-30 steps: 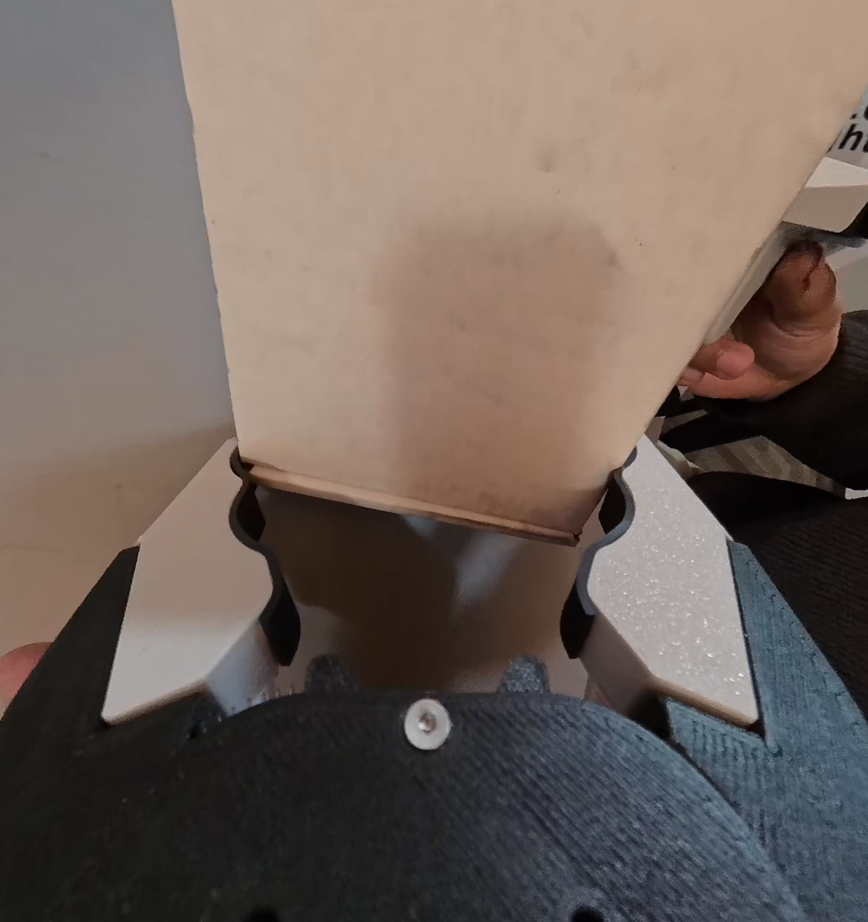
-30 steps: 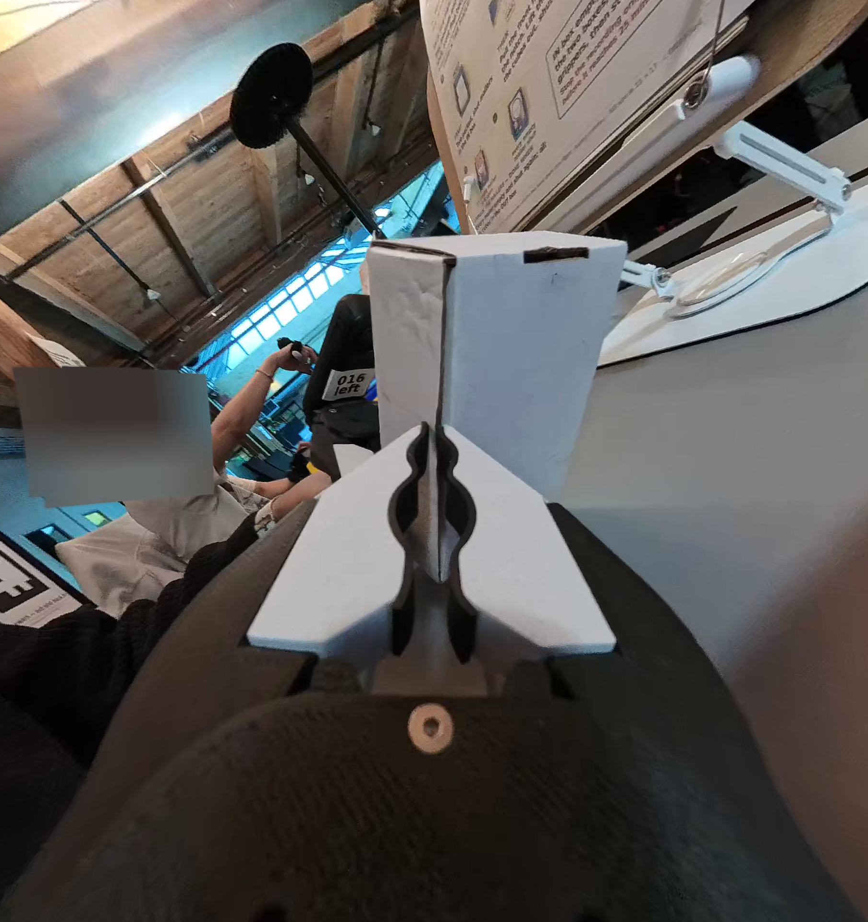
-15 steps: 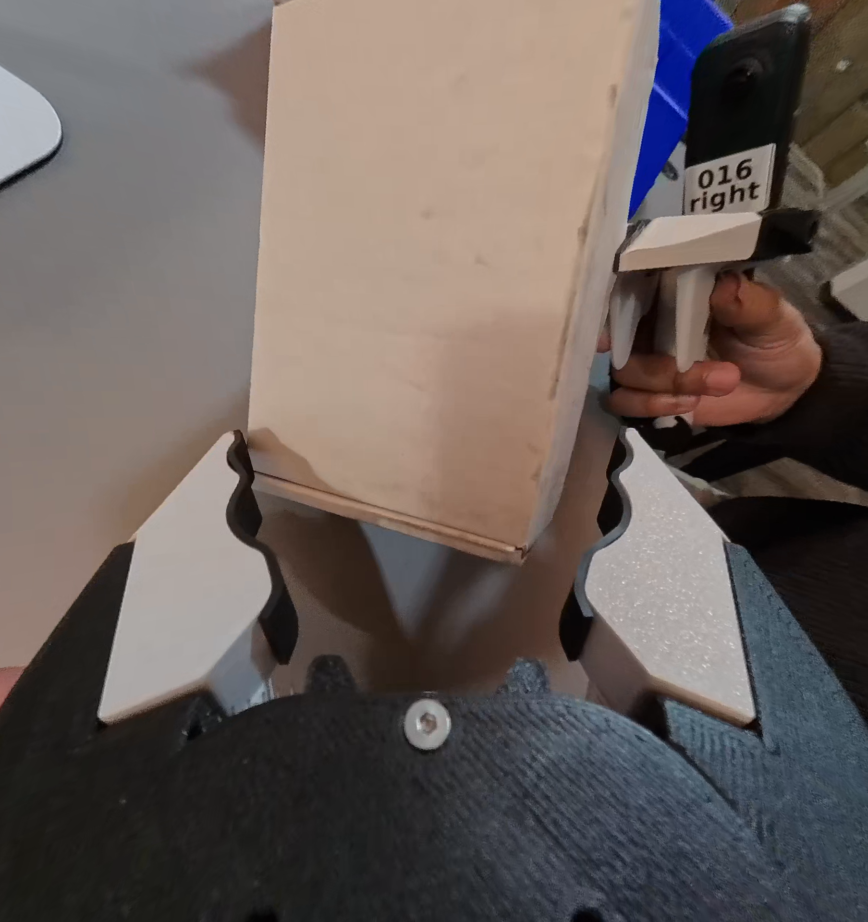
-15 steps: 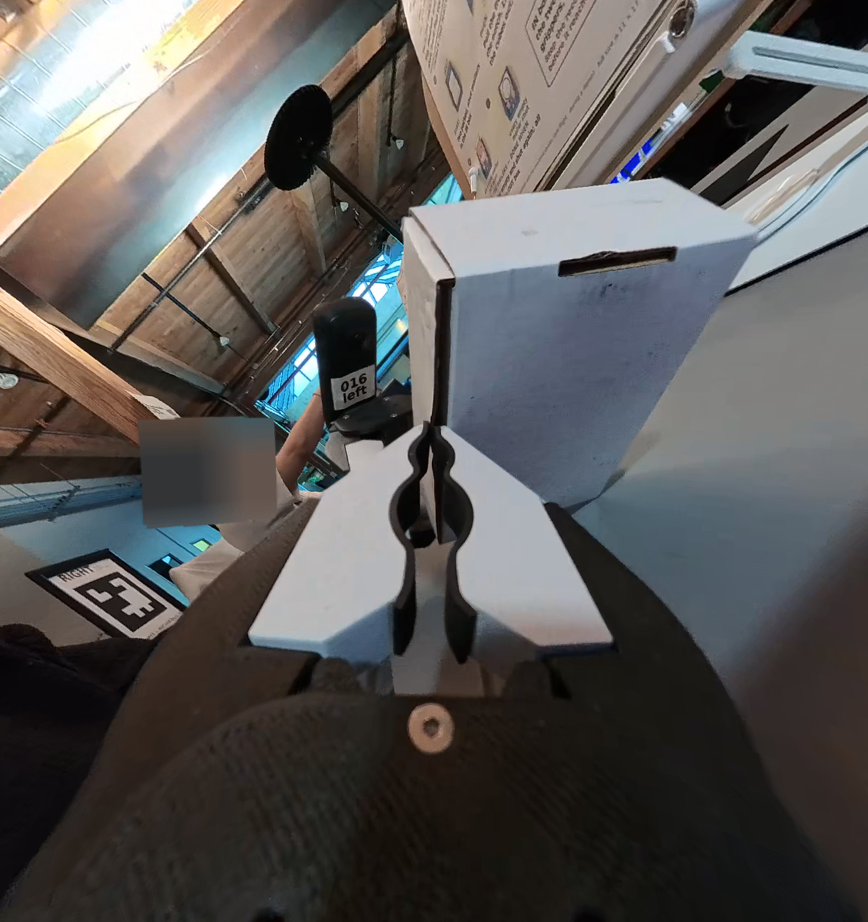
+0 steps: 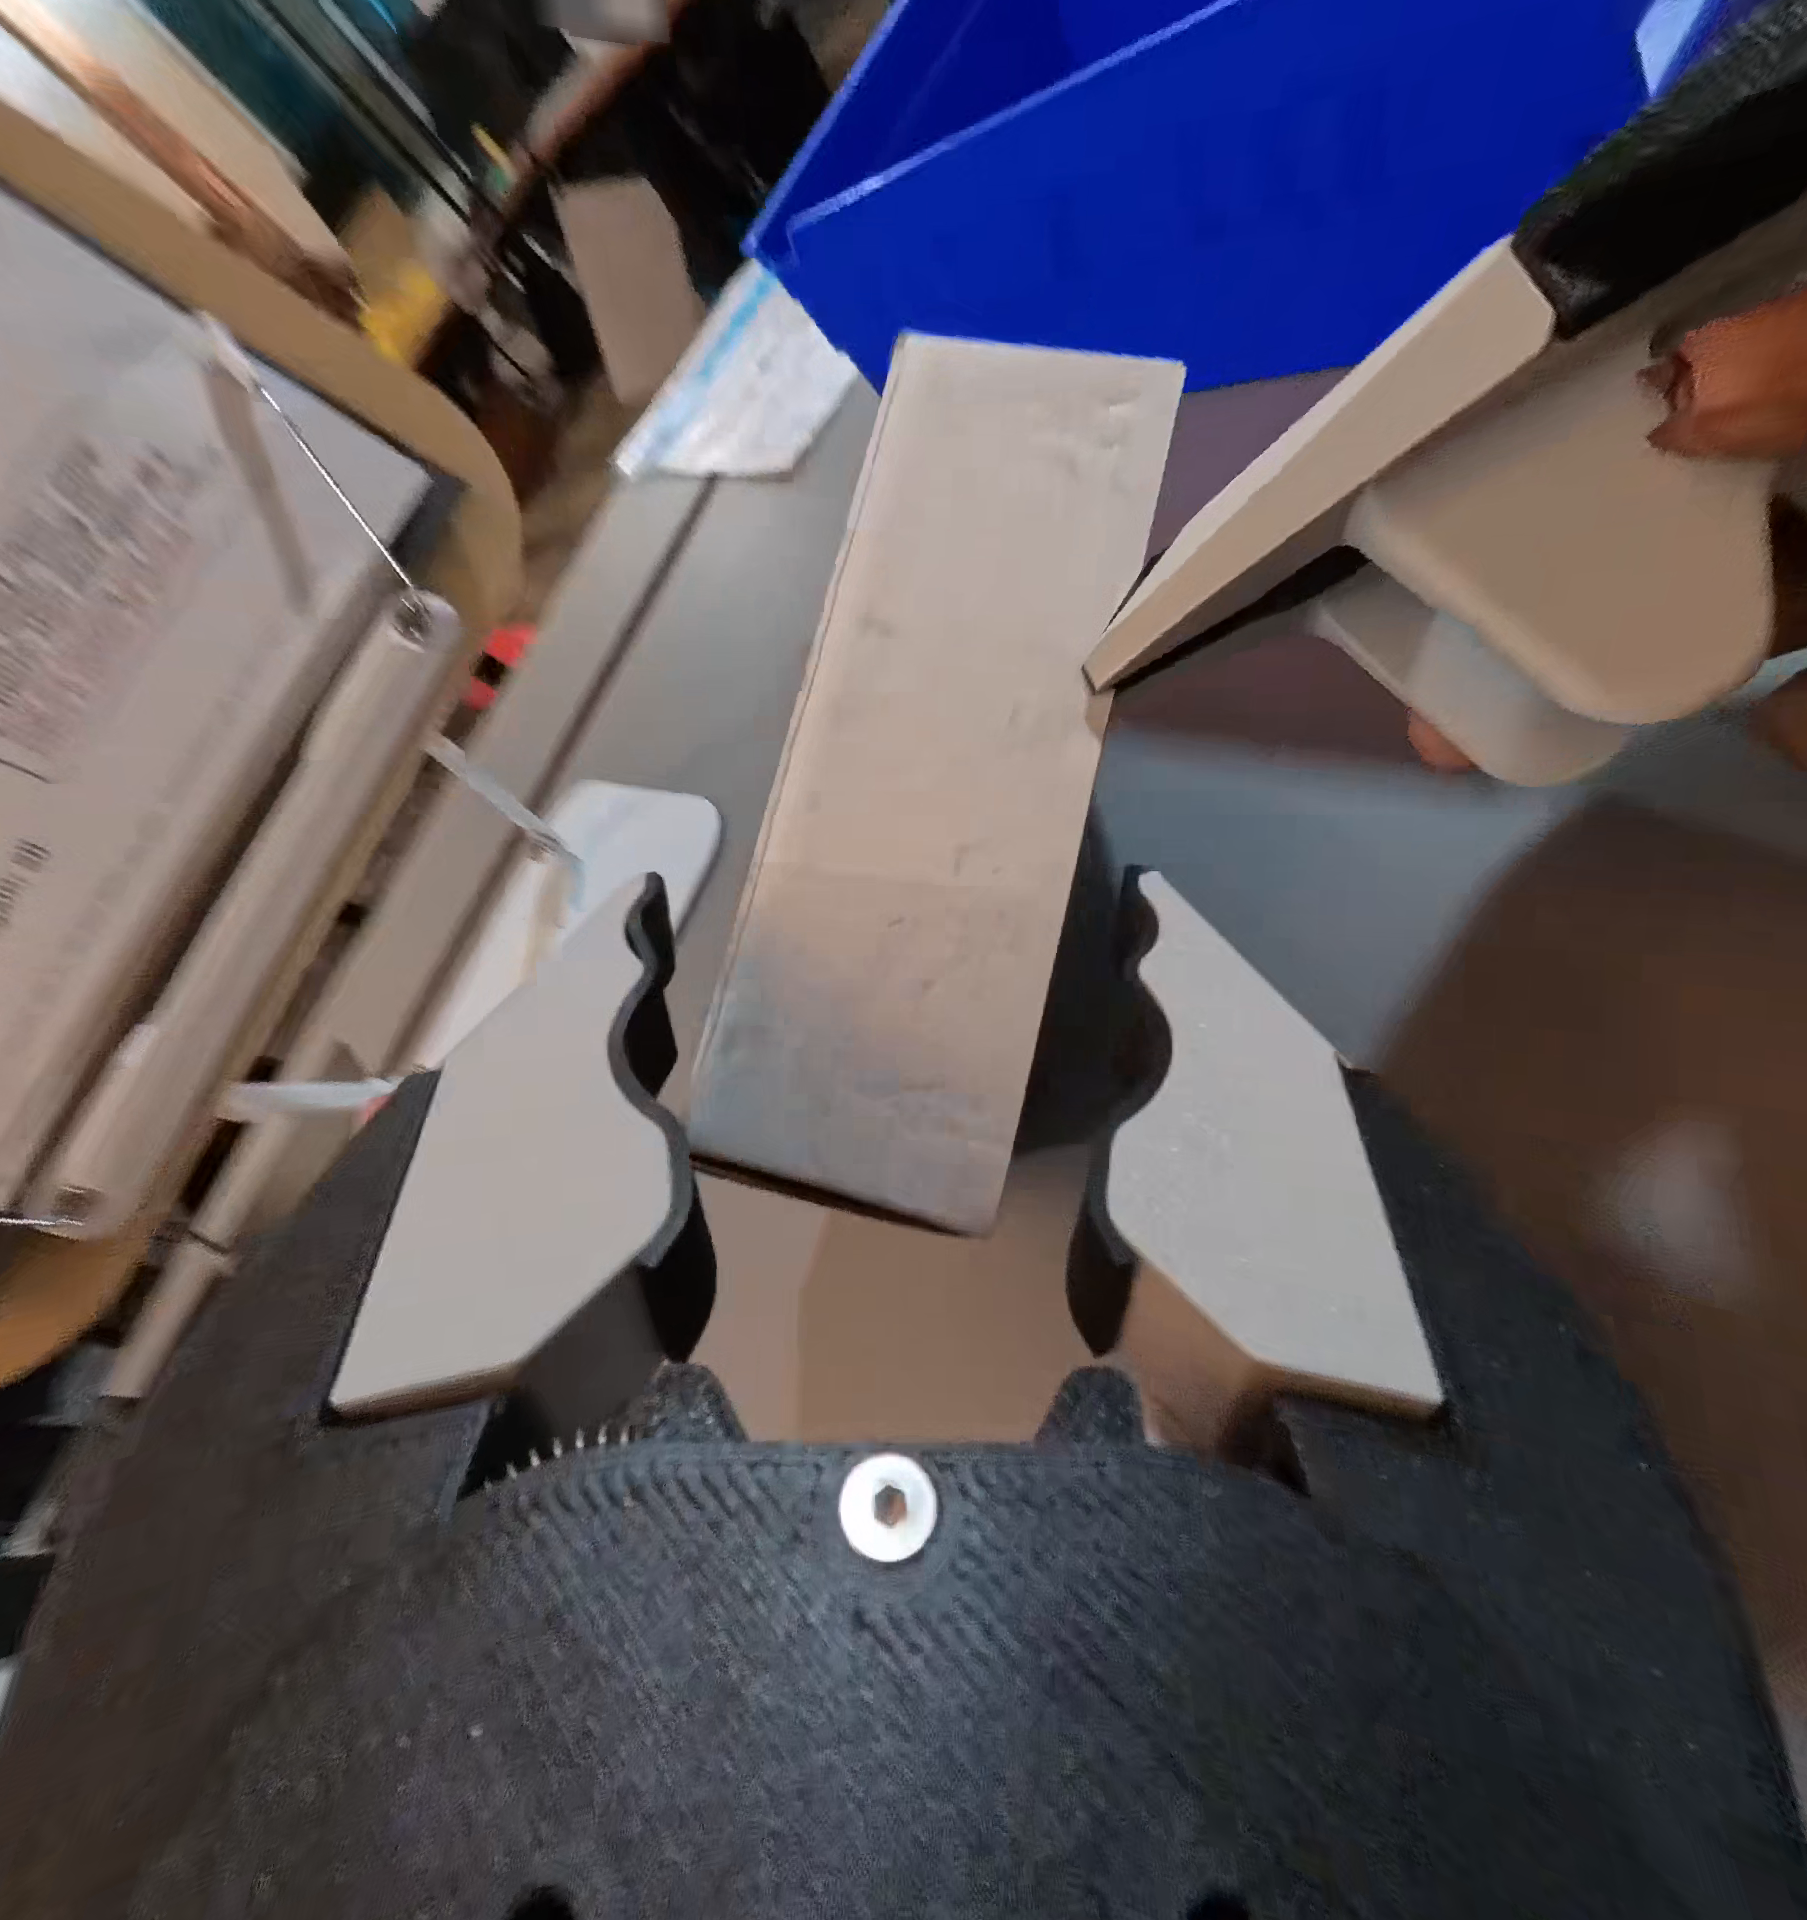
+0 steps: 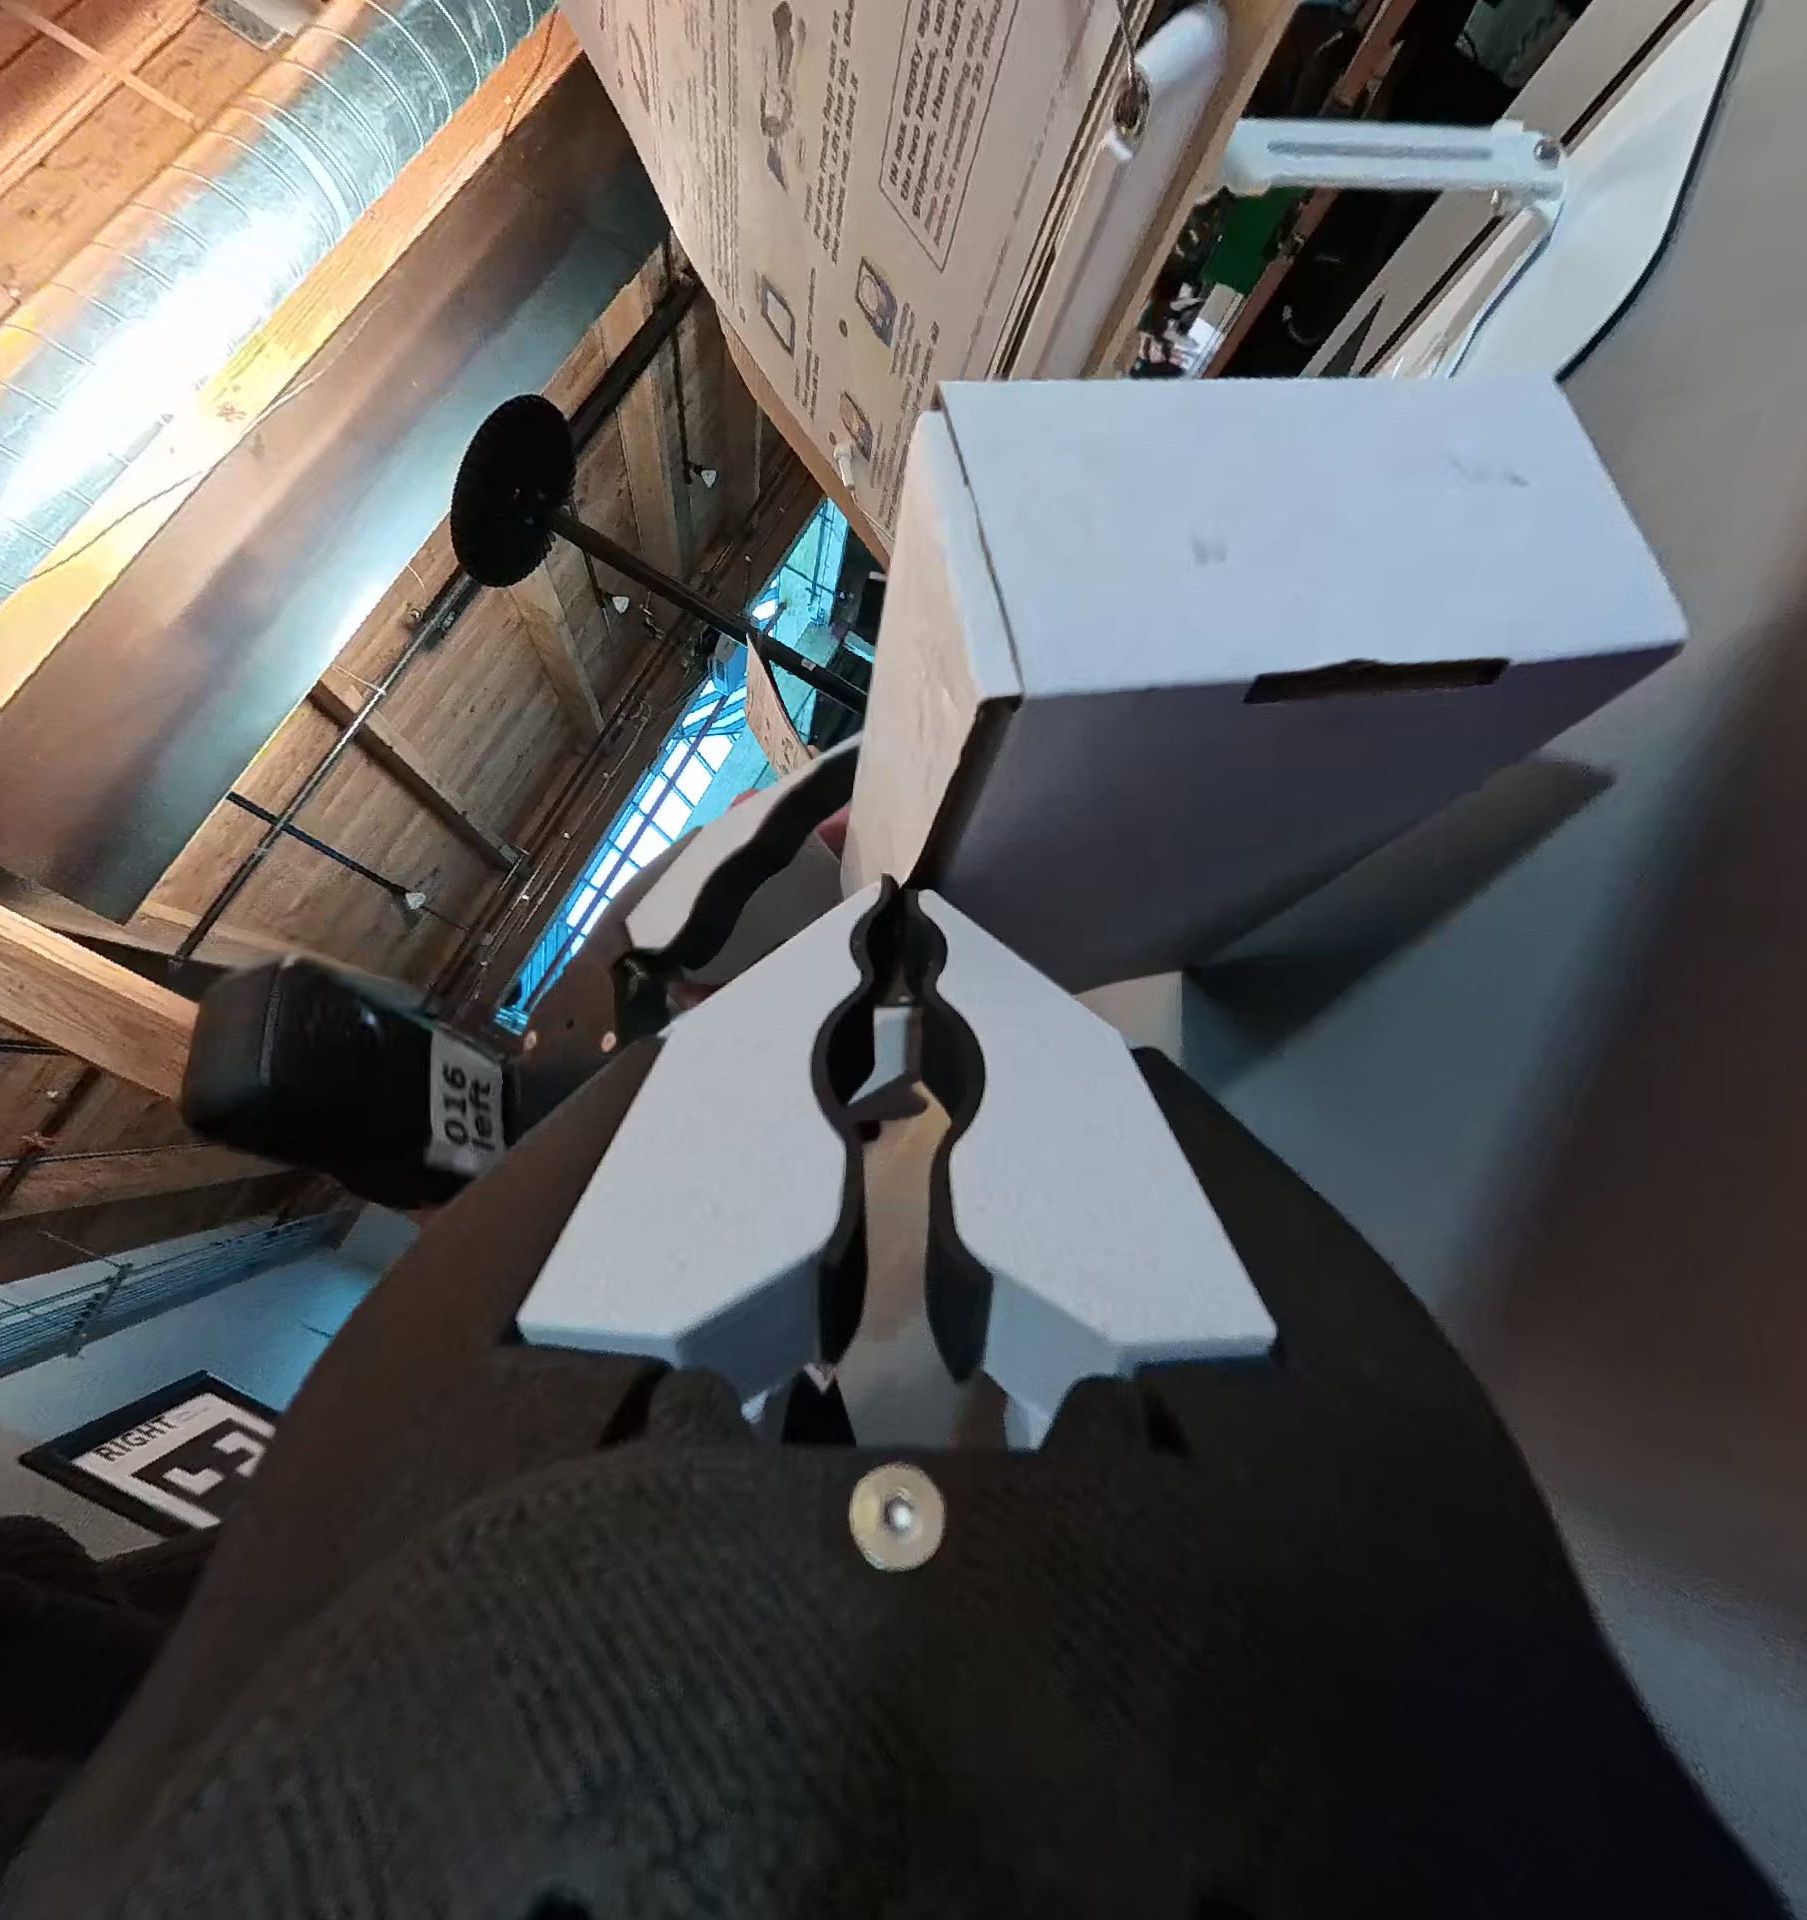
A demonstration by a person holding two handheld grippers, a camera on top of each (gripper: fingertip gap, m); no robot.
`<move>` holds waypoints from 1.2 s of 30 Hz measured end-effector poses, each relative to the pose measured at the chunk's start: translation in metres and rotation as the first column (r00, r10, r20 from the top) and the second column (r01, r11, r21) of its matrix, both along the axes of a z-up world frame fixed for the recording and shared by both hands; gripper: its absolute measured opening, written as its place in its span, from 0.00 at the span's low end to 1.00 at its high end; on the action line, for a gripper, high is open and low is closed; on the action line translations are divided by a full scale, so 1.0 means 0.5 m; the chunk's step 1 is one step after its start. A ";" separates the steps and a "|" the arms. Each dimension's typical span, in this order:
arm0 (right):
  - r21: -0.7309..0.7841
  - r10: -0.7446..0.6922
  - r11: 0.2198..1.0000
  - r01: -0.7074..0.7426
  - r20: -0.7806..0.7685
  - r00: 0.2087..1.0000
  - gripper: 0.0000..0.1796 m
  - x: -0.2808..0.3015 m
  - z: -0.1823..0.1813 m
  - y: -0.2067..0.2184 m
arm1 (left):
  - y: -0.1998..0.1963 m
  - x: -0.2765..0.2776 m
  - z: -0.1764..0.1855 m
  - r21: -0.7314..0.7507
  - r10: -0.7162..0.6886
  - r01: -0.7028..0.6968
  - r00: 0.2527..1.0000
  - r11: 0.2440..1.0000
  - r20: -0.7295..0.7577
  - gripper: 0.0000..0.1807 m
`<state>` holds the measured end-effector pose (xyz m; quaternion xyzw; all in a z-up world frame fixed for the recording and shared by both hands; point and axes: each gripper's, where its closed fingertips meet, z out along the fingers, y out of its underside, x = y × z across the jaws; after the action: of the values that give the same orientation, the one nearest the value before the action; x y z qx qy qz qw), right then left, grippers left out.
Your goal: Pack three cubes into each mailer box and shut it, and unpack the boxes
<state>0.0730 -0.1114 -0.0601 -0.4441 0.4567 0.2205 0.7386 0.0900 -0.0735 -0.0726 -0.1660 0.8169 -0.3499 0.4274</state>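
A closed white mailer box [image 5: 940,779] stands on end, tilted, over the grey table. In the left wrist view its narrow side faces me. My left gripper [image 5: 894,894] is open, one finger on each side of the box's near end, with small gaps. My right gripper [image 6: 888,904] is shut on a thin edge of the box [image 6: 1294,582] at its near corner. It also shows in the left wrist view [image 5: 1117,665], at the box's right edge. The left gripper [image 6: 712,894] shows behind the box in the right wrist view. No cubes are in view.
A blue bin [image 5: 1190,187] stands behind the box. An instruction board [image 5: 99,623] on a white clamp stand is at the left; it also shows in the right wrist view [image 6: 878,156]. A white mat [image 6: 1605,260] lies on the grey table [image 6: 1501,1143].
The box has turned, so its narrow side now faces the left camera instead of its broad face. The left view has swung up toward the blue bin. The right gripper stays shut on the box.
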 end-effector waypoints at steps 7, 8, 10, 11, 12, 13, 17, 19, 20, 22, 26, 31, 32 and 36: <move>0.040 0.016 0.999 -0.015 -0.034 0.999 0.00 -0.005 -0.004 0.008 | 0.006 0.007 -0.015 0.081 0.005 -0.011 0.998 0.997 0.065 0.36; 0.042 0.015 0.999 -0.013 -0.032 0.999 0.00 -0.005 -0.003 0.008 | 0.006 0.006 -0.014 0.095 -0.006 -0.001 0.997 0.995 0.077 0.35; 0.058 0.019 0.998 -0.016 -0.041 0.999 0.00 -0.006 -0.004 0.008 | 0.007 0.004 -0.015 0.130 -0.014 0.002 0.996 0.991 0.094 0.34; 0.075 0.022 0.997 -0.018 -0.051 0.998 0.00 -0.006 -0.004 0.008 | 0.007 0.004 -0.016 0.132 -0.014 0.002 0.996 0.991 0.087 0.34; 0.095 0.025 0.995 -0.019 -0.062 0.998 0.00 -0.007 -0.003 0.008 | 0.007 0.004 -0.017 0.137 -0.015 0.003 0.997 0.991 0.082 0.35; 0.109 0.024 0.994 -0.017 -0.067 0.997 0.00 -0.007 -0.002 0.008 | 0.008 0.005 -0.017 0.142 -0.014 0.003 0.997 0.990 0.079 0.34; 0.064 -0.004 0.998 0.005 -0.010 1.000 0.00 -0.010 0.005 0.011 | 0.013 0.005 -0.017 0.152 -0.010 0.001 0.998 0.988 0.064 0.34; 0.036 -0.012 0.999 0.011 0.022 1.000 0.00 -0.012 0.009 0.013 | 0.015 0.004 -0.017 0.153 -0.006 -0.001 0.999 0.988 0.049 0.35; 0.030 -0.013 0.999 0.012 0.032 0.999 0.00 -0.013 0.010 0.013 | 0.016 0.004 -0.018 0.157 -0.005 -0.002 0.999 0.988 0.040 0.34; 0.031 -0.012 0.999 0.011 0.048 0.999 0.00 -0.017 0.013 0.015 | 0.019 0.002 -0.020 0.171 0.004 -0.006 1.000 0.985 0.016 0.34; 0.037 -0.009 0.999 0.006 0.092 0.996 0.00 -0.025 0.026 0.017 | 0.017 -0.003 -0.017 0.143 0.004 -0.001 1.000 0.990 -0.021 0.34; 0.032 0.003 0.999 -0.007 0.125 0.992 0.00 -0.030 0.033 0.016 | 0.018 -0.006 -0.018 0.173 0.018 -0.014 0.999 0.985 -0.026 0.34; 0.019 -0.004 1.000 0.002 0.136 0.991 0.00 -0.030 0.033 0.016 | 0.017 -0.006 -0.019 0.179 0.024 -0.019 0.999 0.984 -0.025 0.34; 0.002 -0.008 1.000 0.008 0.165 0.986 0.00 -0.033 0.035 0.015 | 0.018 -0.007 -0.021 0.198 0.032 -0.026 0.999 0.980 -0.029 0.34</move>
<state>0.0566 -0.1038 -0.0428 -0.4587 0.3956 0.1801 0.7750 0.0865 -0.0645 -0.0828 -0.1403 0.8519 -0.2582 0.4335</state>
